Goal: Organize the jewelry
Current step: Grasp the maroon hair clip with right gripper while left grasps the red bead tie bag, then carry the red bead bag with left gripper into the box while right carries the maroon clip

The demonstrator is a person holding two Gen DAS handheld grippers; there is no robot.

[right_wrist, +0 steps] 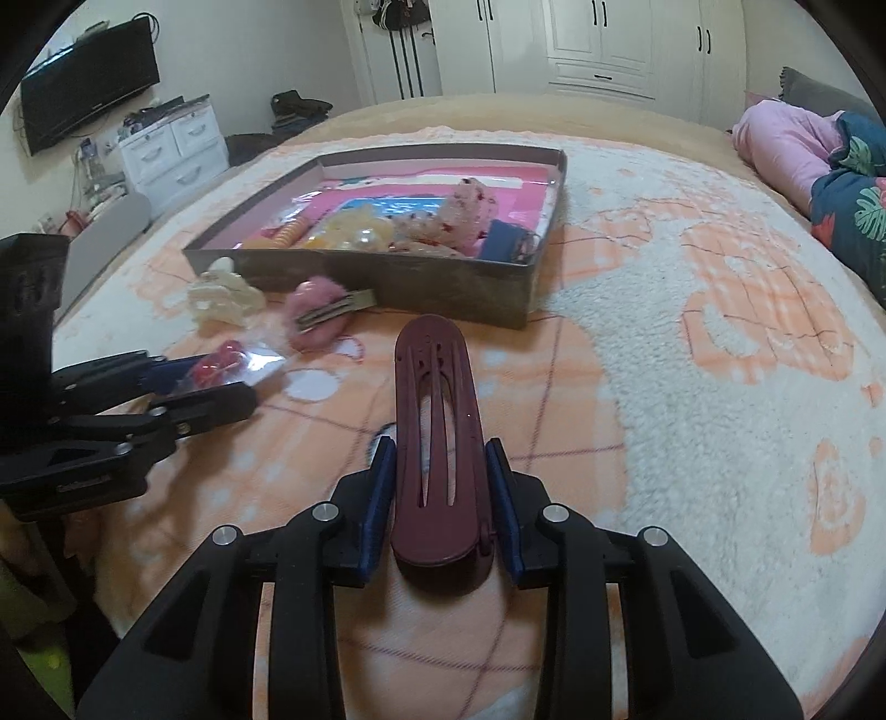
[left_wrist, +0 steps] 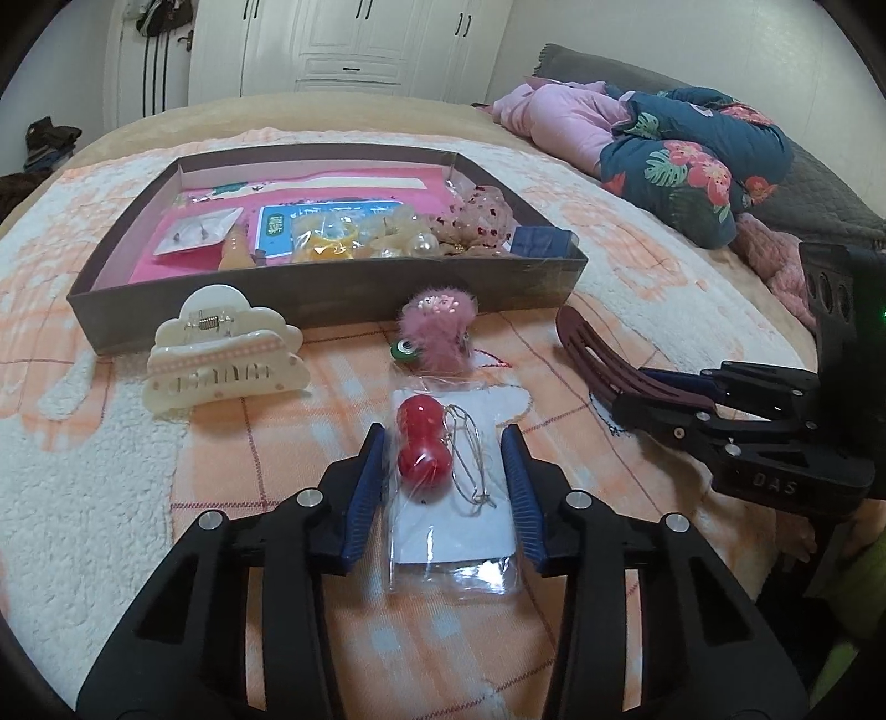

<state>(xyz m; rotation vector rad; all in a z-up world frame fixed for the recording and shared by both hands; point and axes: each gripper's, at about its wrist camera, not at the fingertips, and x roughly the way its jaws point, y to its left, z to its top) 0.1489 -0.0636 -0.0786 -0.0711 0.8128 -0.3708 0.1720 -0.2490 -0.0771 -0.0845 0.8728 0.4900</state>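
Observation:
A shallow brown box (left_wrist: 310,291) holding several hair pieces and trinkets sits on the blanket; it also shows in the right wrist view (right_wrist: 443,288). My left gripper (left_wrist: 446,437) is open around a clear packet with red bead earrings (left_wrist: 421,451), which lies flat on the blanket. My right gripper (right_wrist: 440,448) is shut on a long maroon hair clip (right_wrist: 437,432), held above the blanket; the clip also shows in the left wrist view (left_wrist: 598,360). A cream claw clip (left_wrist: 221,354) and a pink fuzzy clip (left_wrist: 437,329) lie in front of the box.
Pink and floral bedding (left_wrist: 664,149) is piled at the right of the bed. White wardrobes (left_wrist: 354,44) stand behind. A TV (right_wrist: 88,77) and white drawers (right_wrist: 171,149) are at the far left.

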